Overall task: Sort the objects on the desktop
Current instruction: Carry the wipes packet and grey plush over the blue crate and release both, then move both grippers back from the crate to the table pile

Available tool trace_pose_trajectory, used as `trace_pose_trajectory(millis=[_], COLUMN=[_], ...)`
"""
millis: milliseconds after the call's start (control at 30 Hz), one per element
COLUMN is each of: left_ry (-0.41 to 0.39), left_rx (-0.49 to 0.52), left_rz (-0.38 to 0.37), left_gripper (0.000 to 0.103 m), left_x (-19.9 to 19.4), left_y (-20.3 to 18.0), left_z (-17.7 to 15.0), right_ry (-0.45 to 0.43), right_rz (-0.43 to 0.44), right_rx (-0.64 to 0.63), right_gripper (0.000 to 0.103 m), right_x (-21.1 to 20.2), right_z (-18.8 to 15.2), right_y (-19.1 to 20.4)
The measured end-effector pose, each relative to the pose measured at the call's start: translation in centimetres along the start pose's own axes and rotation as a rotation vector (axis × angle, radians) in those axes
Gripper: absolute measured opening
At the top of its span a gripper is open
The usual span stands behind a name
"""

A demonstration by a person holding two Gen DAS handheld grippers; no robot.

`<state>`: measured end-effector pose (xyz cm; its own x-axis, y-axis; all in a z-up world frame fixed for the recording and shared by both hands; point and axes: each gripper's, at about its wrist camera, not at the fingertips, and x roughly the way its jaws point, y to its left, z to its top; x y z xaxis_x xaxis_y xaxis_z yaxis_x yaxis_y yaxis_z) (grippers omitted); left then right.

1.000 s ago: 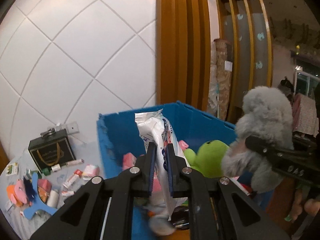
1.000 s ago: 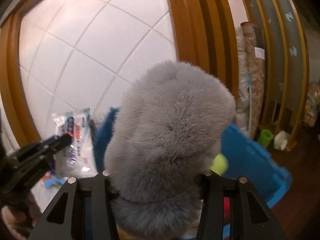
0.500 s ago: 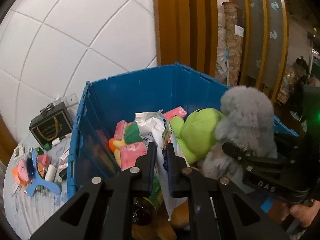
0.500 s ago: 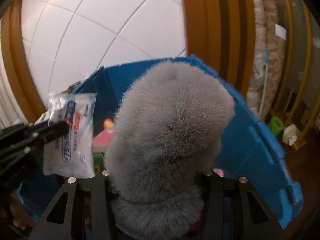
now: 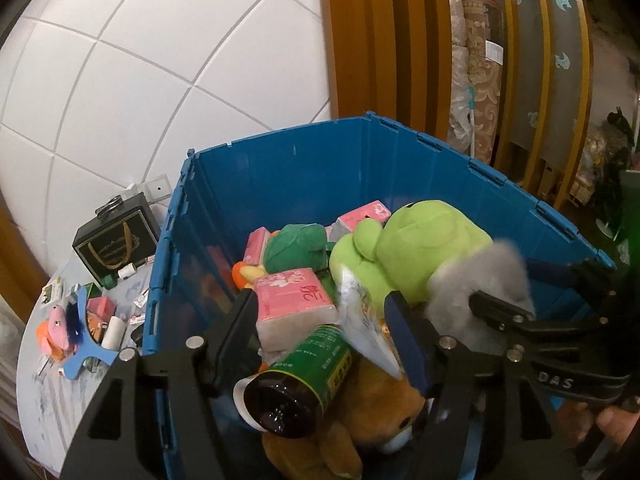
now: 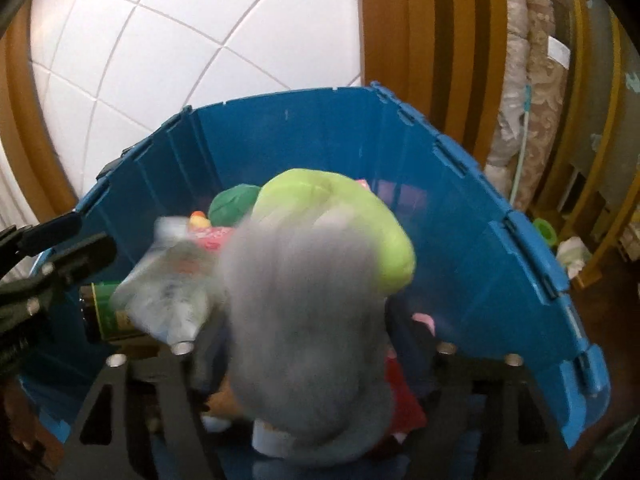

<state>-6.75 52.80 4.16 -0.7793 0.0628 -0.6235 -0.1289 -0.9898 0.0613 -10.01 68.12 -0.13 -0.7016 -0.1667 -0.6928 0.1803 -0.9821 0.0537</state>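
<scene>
Both grippers hang over the open blue crate (image 5: 280, 136) (image 6: 280, 96). My left gripper (image 5: 320, 314) has its jaws opening; the white wipes packet (image 5: 360, 320) slips down between them, leaning on the right finger. It shows blurred in the right wrist view as well, the wipes packet (image 6: 172, 292). My right gripper (image 6: 308, 338) also has its jaws opening. The grey plush toy (image 6: 304, 300) is blurred between its spread fingers, no longer squeezed. From the left wrist view the grey plush (image 5: 480, 280) sits beside the right gripper (image 5: 536, 292).
The crate holds a lime green plush (image 5: 420, 240), pink tissue packs (image 5: 296, 296), a dark bottle with a green label (image 5: 304, 376) and a brown plush bear (image 5: 360, 432). Left of it a table (image 5: 48, 392) carries a black gift box (image 5: 116, 244) and small toys.
Both grippers came down over the crate, then spread their jaws. The wipes packet and the grey plush, gripped before, are now loose and dropping into the crate.
</scene>
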Motion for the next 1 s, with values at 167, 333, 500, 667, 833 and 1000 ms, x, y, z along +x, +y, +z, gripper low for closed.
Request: trace_pose_trajectory(millis=[167, 333, 500, 667, 833, 1000], left_ry=[-0.021, -0.053, -0.110, -0.142, -0.179, -0.195], left_rx=[-0.024, -0.041, -0.103, -0.153, -0.210, -0.225], left_rz=[-0.007, -0.002, -0.001, 0.012, 0.002, 0.029], left_gripper=[0.072, 0.078, 0.078, 0.078, 0.078, 0.078], left_x=[-0.9, -2.5, -4.7, -6.4, -8.0, -9.3], left_y=[0.5, 1.0, 2.5, 5.0, 9.0, 14.8], left_z=[-0.2, -0.9, -1.9, -2.6, -3.8, -5.7], right_ry=[-0.027, -0.054, -0.084, -0.145, -0.186, -0.223], right_rz=[-0.013, -0.005, 0.034, 0.072, 0.097, 0.132], right_rx=[-0.002, 0.007, 0.004, -0.013, -0.042, -0.073], right_gripper=[0.099, 0.103, 0.103, 0.103, 0.103, 0.103], right_x=[-1.4, -2.8, -4.1, -6.4, -8.0, -9.2], right_z=[0.0, -0.2, -0.6, -0.6, -0.1, 0.1], right_y=[-0.2, -0.2, 0.9, 2.9, 6.4, 11.8])
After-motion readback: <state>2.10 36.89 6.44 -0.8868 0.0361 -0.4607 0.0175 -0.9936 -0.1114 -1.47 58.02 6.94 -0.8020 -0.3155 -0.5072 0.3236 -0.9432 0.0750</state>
